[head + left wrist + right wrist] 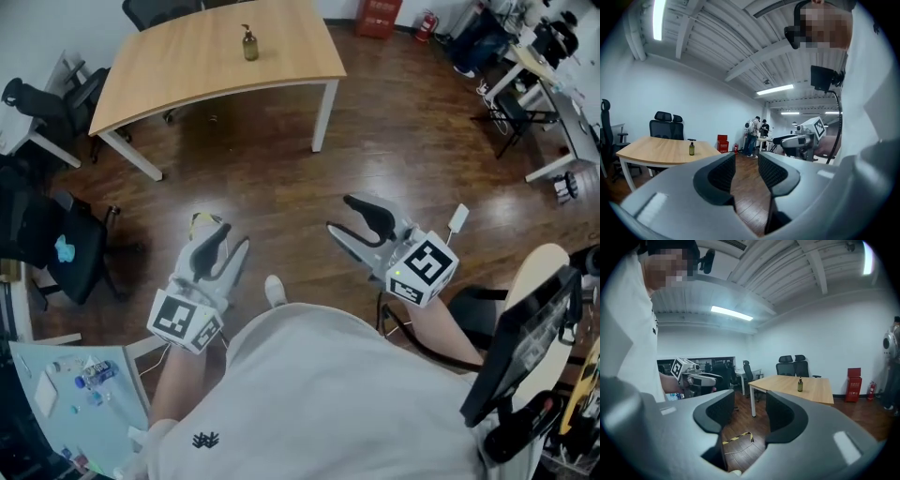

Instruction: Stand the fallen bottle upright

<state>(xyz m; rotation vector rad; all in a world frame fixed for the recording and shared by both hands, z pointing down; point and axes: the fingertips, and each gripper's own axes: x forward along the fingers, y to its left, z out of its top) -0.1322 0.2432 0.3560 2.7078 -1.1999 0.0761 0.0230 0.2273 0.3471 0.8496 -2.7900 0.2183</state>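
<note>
A small brown pump bottle (249,44) (692,148) (800,385) stands upright near the far side of the light wooden table (187,75) (651,149) (818,389). I stand well back from the table on the dark wood floor. My left gripper (225,239) (746,164) is held in front of me, its jaws apart with nothing between them. My right gripper (339,214) (750,406) is level with it to the right, its jaws wide apart and empty. Each gripper also shows in the other's view: the right gripper (801,138) and the left gripper (693,378).
Black office chairs (56,103) (794,365) stand around the table. A strip of yellow-black tape (736,439) lies on the floor. A red box (380,14) (722,143) stands by the far wall. People (754,133) stand at desks beyond. A dark chair (534,328) is close on my right.
</note>
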